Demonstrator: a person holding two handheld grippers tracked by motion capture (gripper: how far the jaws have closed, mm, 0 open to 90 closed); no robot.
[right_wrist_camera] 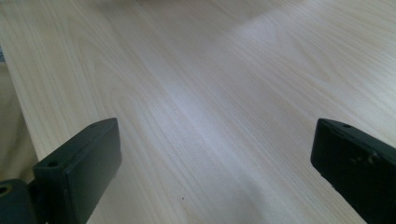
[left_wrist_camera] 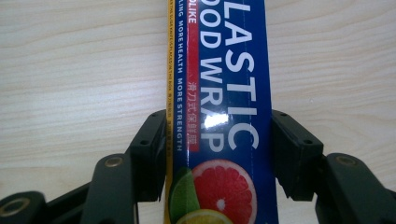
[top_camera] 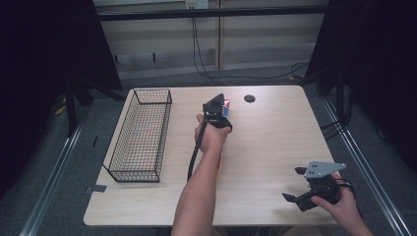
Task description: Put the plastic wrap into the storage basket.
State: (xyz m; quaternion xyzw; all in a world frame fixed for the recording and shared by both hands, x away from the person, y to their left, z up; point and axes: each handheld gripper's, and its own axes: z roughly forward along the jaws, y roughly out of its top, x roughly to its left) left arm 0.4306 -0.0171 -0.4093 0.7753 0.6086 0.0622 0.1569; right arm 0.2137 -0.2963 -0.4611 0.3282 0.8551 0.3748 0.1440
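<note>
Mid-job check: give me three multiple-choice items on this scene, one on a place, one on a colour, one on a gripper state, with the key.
1. Where does the wire basket stand on the table?
A. left side
B. right side
C. near edge, centre

2. What is the main colour of the wrap box?
A. green
B. blue
C. white

3. How does the right gripper stand?
A. shut on the box
B. shut on nothing
C. open, nothing between its jaws

Key: 1 A, the high view shows the basket along the table's left side. 2 B, the left gripper view shows a blue face with white lettering, clamped by the left gripper. 3 C, the right gripper view shows its jaws wide apart over bare wood.
</note>
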